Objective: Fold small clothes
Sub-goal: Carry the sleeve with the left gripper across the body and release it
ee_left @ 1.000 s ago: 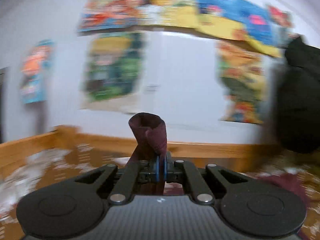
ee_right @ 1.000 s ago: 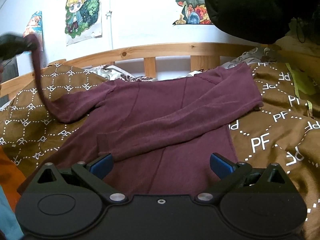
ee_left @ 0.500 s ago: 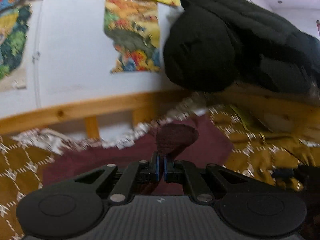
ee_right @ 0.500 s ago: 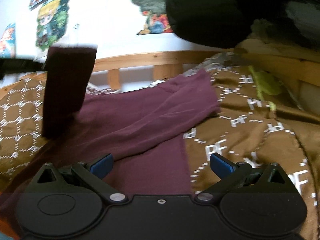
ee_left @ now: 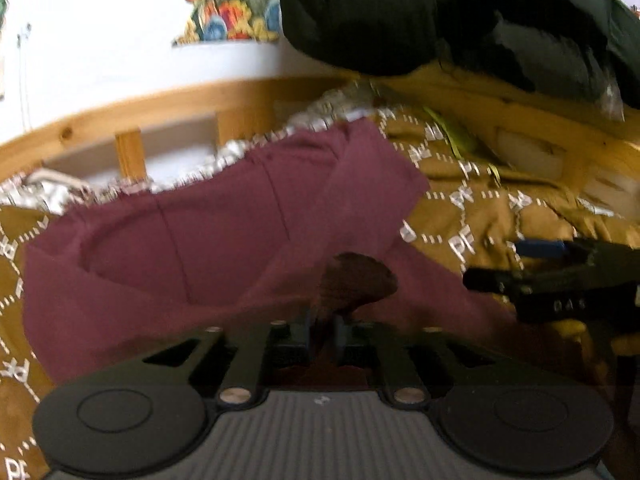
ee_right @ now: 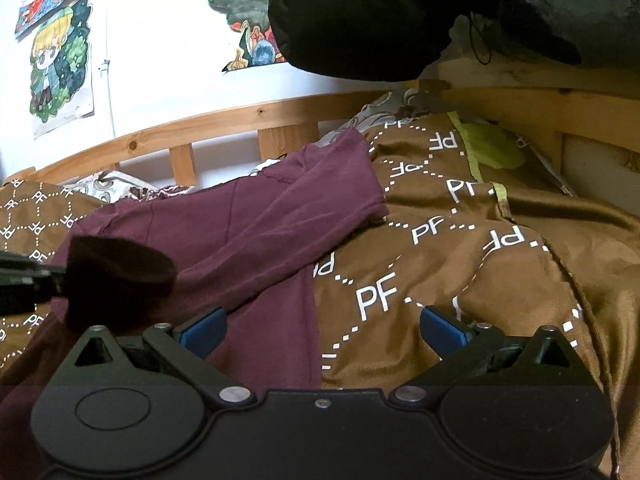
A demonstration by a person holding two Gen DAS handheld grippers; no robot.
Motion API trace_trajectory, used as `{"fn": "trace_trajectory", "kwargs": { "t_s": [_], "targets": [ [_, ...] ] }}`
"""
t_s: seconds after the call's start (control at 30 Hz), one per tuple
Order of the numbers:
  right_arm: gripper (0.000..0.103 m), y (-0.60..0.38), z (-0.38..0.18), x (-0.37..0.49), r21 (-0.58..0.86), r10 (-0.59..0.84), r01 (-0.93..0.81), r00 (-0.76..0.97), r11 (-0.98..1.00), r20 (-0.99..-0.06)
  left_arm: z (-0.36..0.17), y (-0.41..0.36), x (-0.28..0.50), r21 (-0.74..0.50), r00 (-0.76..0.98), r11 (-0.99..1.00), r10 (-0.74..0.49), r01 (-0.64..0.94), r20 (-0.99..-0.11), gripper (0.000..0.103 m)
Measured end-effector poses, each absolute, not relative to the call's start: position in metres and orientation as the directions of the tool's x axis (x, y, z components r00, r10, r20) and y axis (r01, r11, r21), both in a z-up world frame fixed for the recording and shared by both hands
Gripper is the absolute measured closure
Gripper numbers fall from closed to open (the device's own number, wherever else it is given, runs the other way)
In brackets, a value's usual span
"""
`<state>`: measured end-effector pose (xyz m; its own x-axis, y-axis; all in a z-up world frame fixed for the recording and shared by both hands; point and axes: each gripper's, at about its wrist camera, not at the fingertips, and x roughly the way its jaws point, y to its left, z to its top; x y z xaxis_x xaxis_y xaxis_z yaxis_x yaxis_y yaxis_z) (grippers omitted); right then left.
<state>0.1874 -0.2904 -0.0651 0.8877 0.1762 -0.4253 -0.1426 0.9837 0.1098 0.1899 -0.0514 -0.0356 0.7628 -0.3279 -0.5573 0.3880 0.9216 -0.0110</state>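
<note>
Left gripper (ee_left: 322, 328): jaws opening, maroon cuff (ee_left: 356, 280) between them, blurred.
Right gripper (ee_right: 322, 330): spread wide, empty.
Maroon top (ee_right: 256, 220): on bed, lower edge hidden.

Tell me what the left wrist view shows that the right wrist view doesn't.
Left wrist only: the left gripper from behind, its jaws opening with the sleeve cuff still between them, and the right gripper at the right edge.

Right wrist only: the right gripper's wide-open, empty jaws, a green cloth, and a cartoon poster.

Both: maroon shirt, brown blanket, wooden rail, black jacket.
</note>
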Motion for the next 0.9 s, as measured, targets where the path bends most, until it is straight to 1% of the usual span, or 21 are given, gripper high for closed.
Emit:
{"fn": "trace_trajectory", "kwargs": {
  "t_s": [0.03, 0.07, 0.1, 0.17, 0.2, 0.27, 0.3, 0.37, 0.47, 0.5, 0.57, 0.63, 0.67, 0.73, 0.8, 0.83, 0.87, 0.9],
  "targets": [
    [0.001, -0.29, -0.066, 0.187, 0.109, 0.177, -0.144, 0.887, 0.984, -0.426, -0.038, -0.051, 0.189, -0.024, 0.747, 0.918, -0.337, 0.395, -0.574, 0.053],
    [0.001, -0.29, -0.067, 0.188, 0.108, 0.179, -0.147, 0.886, 0.983, -0.428, -0.04, -0.049, 0.188, -0.042, 0.731, 0.914, -0.349, 0.403, -0.586, 0.034],
    [0.001, -0.29, -0.067, 0.188, 0.108, 0.18, -0.147, 0.886, 0.983, -0.428, -0.042, -0.046, 0.186, -0.063, 0.716, 0.909, -0.365, 0.411, -0.595, 0.028],
    [0.001, -0.289, -0.068, 0.189, 0.106, 0.178, -0.146, 0.885, 0.983, -0.43, -0.043, -0.04, 0.183, -0.085, 0.7, 0.91, -0.369, 0.405, -0.612, 0.024],
    [0.001, -0.289, -0.068, 0.189, 0.106, 0.178, -0.147, 0.885, 0.984, -0.43, -0.043, -0.035, 0.182, -0.092, 0.697, 0.916, -0.36, 0.39, -0.621, 0.018],
    [0.001, -0.288, -0.07, 0.19, 0.1, 0.183, -0.154, 0.883, 0.983, -0.431, -0.041, -0.019, 0.18, -0.106, 0.713, 0.938, -0.32, 0.329, -0.623, 0.014],
    [0.001, -0.287, -0.07, 0.19, 0.095, 0.189, -0.164, 0.882, 0.982, -0.431, -0.039, -0.01, 0.181, -0.107, 0.726, 0.95, -0.295, 0.294, -0.621, 0.014],
    [0.001, -0.28, -0.072, 0.192, 0.076, 0.209, -0.195, 0.878, 0.978, -0.43, -0.037, 0.009, 0.184, -0.09, 0.758, 0.979, -0.198, 0.183, -0.621, 0.013],
    [0.001, -0.264, -0.074, 0.193, 0.036, 0.261, -0.273, 0.863, 0.961, -0.432, -0.038, 0.045, 0.194, -0.047, 0.781, 0.997, 0.017, -0.06, -0.625, 0.013],
    [0.001, -0.257, -0.075, 0.193, 0.016, 0.284, -0.308, 0.855, 0.951, -0.435, -0.04, 0.058, 0.199, -0.034, 0.766, 0.989, 0.09, -0.144, -0.636, 0.013],
    [0.001, -0.245, -0.08, 0.189, -0.031, 0.315, -0.365, 0.84, 0.93, -0.442, -0.044, 0.081, 0.208, -0.053, 0.742, 0.966, 0.158, -0.252, -0.651, 0.014],
    [0.001, -0.236, -0.085, 0.185, -0.077, 0.336, -0.411, 0.828, 0.908, -0.449, -0.047, 0.108, 0.219, -0.12, 0.735, 0.937, 0.174, -0.329, -0.655, 0.018],
    [0.001, -0.233, -0.087, 0.183, -0.089, 0.345, -0.427, 0.822, 0.9, -0.453, -0.049, 0.118, 0.224, -0.148, 0.733, 0.924, 0.174, -0.352, -0.658, 0.022],
    [0.001, -0.228, -0.089, 0.182, -0.098, 0.36, -0.449, 0.812, 0.888, -0.459, -0.053, 0.127, 0.237, -0.185, 0.731, 0.915, 0.153, -0.36, -0.665, 0.027],
    [0.001, -0.226, -0.09, 0.182, -0.094, 0.364, -0.453, 0.807, 0.886, -0.465, -0.057, 0.132, 0.25, -0.182, 0.724, 0.917, 0.148, -0.356, -0.673, 0.041],
    [0.001, -0.226, -0.091, 0.183, -0.088, 0.364, -0.452, 0.805, 0.888, -0.468, -0.059, 0.131, 0.256, -0.173, 0.72, 0.921, 0.147, -0.35, -0.678, 0.044],
    [0.001, -0.227, -0.092, 0.184, -0.08, 0.364, -0.45, 0.802, 0.889, -0.473, -0.061, 0.132, 0.261, -0.166, 0.716, 0.924, 0.145, -0.346, -0.683, 0.051],
    [0.001, -0.227, -0.093, 0.185, -0.072, 0.363, -0.448, 0.8, 0.891, -0.478, -0.064, 0.133, 0.265, -0.163, 0.709, 0.924, 0.144, -0.346, -0.691, 0.066]
  ]
}}
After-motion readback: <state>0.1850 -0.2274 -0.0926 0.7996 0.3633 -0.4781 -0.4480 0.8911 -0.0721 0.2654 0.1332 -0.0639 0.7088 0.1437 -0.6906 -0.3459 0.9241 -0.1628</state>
